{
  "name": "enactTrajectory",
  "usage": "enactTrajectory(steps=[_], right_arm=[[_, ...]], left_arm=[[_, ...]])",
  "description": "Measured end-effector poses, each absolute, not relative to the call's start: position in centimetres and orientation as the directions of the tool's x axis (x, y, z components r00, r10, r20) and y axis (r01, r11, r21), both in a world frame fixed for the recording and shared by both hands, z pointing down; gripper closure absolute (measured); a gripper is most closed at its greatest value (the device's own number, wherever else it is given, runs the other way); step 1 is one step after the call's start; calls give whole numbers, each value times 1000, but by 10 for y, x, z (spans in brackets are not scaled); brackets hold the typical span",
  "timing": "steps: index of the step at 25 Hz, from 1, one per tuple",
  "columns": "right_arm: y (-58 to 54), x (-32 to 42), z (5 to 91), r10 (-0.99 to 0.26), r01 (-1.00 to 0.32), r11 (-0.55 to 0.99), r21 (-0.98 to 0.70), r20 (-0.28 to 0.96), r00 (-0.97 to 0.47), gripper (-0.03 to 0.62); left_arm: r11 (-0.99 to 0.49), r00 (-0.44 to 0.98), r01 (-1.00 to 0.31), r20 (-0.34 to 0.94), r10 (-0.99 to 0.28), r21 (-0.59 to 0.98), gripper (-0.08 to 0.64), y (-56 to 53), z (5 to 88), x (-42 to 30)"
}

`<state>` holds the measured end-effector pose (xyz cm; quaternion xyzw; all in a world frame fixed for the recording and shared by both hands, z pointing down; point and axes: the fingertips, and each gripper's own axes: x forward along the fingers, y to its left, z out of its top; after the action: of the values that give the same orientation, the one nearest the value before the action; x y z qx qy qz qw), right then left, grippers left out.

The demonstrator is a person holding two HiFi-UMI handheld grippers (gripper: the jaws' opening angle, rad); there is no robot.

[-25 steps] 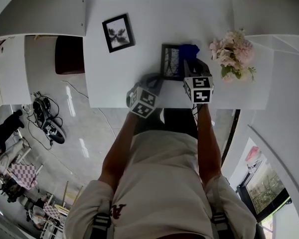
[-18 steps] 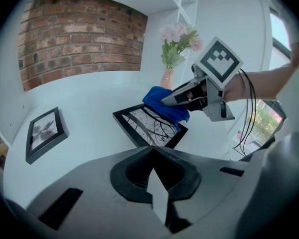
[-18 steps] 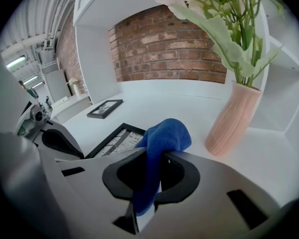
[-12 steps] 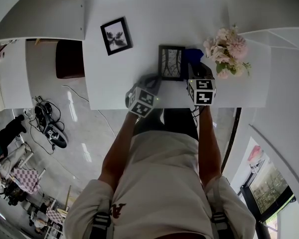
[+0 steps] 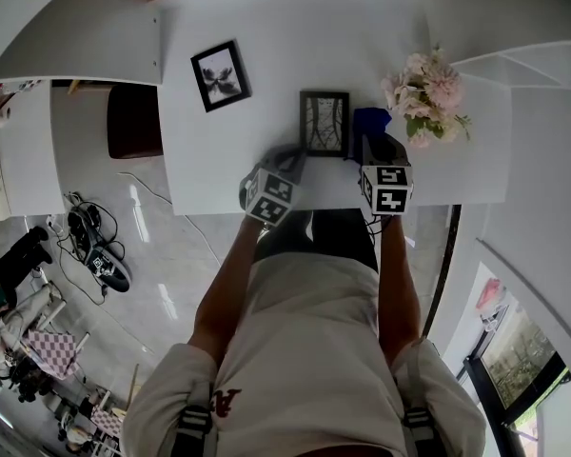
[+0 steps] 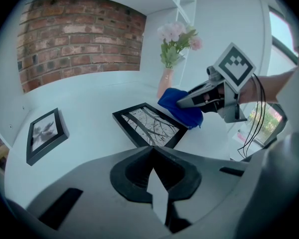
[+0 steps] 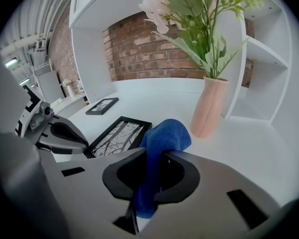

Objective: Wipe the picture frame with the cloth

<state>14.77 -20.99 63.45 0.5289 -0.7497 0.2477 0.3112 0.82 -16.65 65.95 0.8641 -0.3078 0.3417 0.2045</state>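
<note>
While my right gripper (image 7: pixel 148 180) pinches the blue cloth (image 7: pixel 165 136) tight at the lower centre of its view, the picture frame (image 5: pixel 324 123) lies flat on the white table (image 5: pixel 266 27), mid-frame in the head view, just left of the cloth. My left gripper (image 6: pixel 154 180) is closed on nothing, near the frame's lower left corner.

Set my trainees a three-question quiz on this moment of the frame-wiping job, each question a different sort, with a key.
1. True or false: the left tool is shut with nothing between its jaws.
2. What is clamped in the right tool? A) pink vase B) blue fleece cloth C) flower stem
3. Fill in: besides the black rectangular picture frame ahead of both tools, ___ other frame lies on the white table.
Key: 1 true; 2 B; 3 one.
</note>
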Motion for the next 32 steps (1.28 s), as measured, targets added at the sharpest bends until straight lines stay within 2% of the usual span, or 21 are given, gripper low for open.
enactTrajectory(steps=[10,19,32], right_arm=[[-192,135,606,-660,-934,357,-30,699,-275,557],[-188,116,557,-720,-915,402,8,620,-311,557],[-182,100,471,-809,-907,419,44,472,-351,557]], left_arm=[[-722,586,-677,699,-409,144,560,-170,644,10],[-714,606,-688,642,-469,128,560,-179,603,5],[-704,661,-701,473,-582,113,560,-186,498,-4]])
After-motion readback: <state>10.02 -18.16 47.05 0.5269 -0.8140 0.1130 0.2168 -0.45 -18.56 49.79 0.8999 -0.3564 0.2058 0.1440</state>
